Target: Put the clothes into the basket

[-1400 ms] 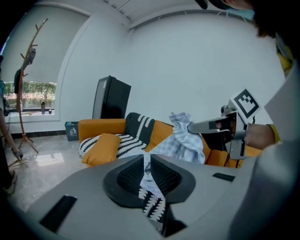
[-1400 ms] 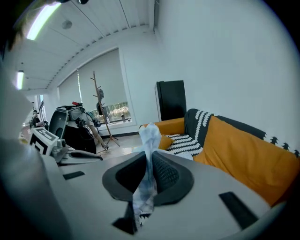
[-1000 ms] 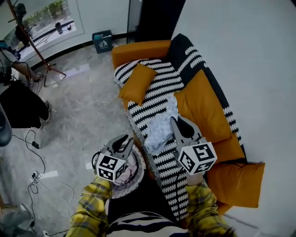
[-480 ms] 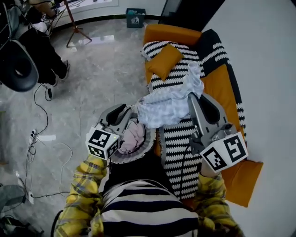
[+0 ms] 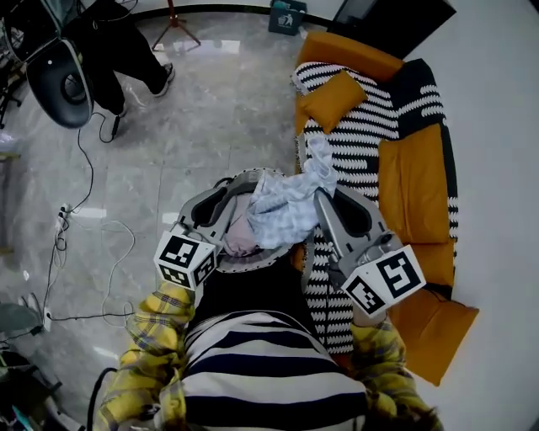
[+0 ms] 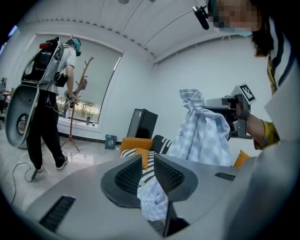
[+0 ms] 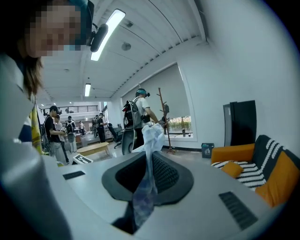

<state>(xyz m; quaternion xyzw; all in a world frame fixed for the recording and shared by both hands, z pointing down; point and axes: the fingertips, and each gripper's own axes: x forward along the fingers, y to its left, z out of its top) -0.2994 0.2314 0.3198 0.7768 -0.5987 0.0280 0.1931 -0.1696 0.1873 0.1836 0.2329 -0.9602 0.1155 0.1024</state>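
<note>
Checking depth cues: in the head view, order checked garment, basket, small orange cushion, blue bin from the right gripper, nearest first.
1. checked garment, held by the right gripper.
2. basket, just left.
3. small orange cushion, on sofa.
4. blue bin, far top.

Basket [image 5: 248,266] mostly covered by pale checked garment [image 5: 286,210] and left tool [image 5: 226,189], pink clothes [image 5: 240,240] inside half hidden, bystander [image 5: 118,42] cut off at top edge, near end of sofa [image 5: 413,177] behind right tool [image 5: 324,202]
</note>
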